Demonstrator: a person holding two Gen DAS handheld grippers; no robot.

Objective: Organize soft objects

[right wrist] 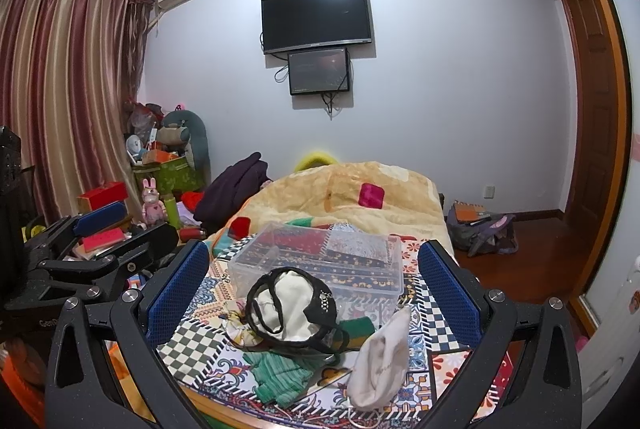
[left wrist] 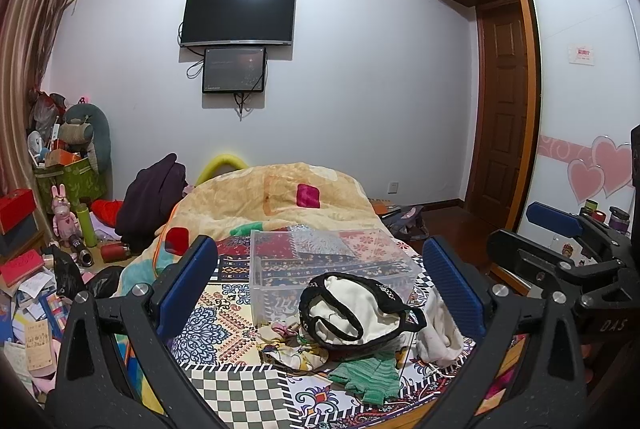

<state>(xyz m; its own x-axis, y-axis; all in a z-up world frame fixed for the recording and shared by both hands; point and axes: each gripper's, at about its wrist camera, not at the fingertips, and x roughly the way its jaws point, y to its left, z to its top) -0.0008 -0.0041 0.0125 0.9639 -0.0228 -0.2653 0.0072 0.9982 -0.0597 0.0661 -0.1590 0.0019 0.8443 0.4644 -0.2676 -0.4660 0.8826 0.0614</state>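
A pile of soft items lies on the patterned bedspread (left wrist: pixel 224 309): a black-and-white underwear piece (left wrist: pixel 352 309) (right wrist: pixel 292 309), a green knitted sock (left wrist: pixel 366 377) (right wrist: pixel 280 373), a floral cloth (left wrist: pixel 288 345) (right wrist: pixel 236 325) and a white cloth (left wrist: pixel 438 333) (right wrist: pixel 380 361). A clear plastic box (left wrist: pixel 328 261) (right wrist: pixel 320 261) stands empty just behind the pile. My left gripper (left wrist: pixel 320 289) is open above the pile. My right gripper (right wrist: pixel 316 289) is open above it too, empty. The right gripper also shows in the left wrist view (left wrist: pixel 560 229).
A yellow blanket (left wrist: pixel 272 197) is heaped at the bed's far end. Cluttered boxes, toys and bottles (left wrist: pixel 64 221) fill the floor on the left. A bag (right wrist: pixel 480 229) lies on the wooden floor on the right, near the wardrobe (left wrist: pixel 580 69).
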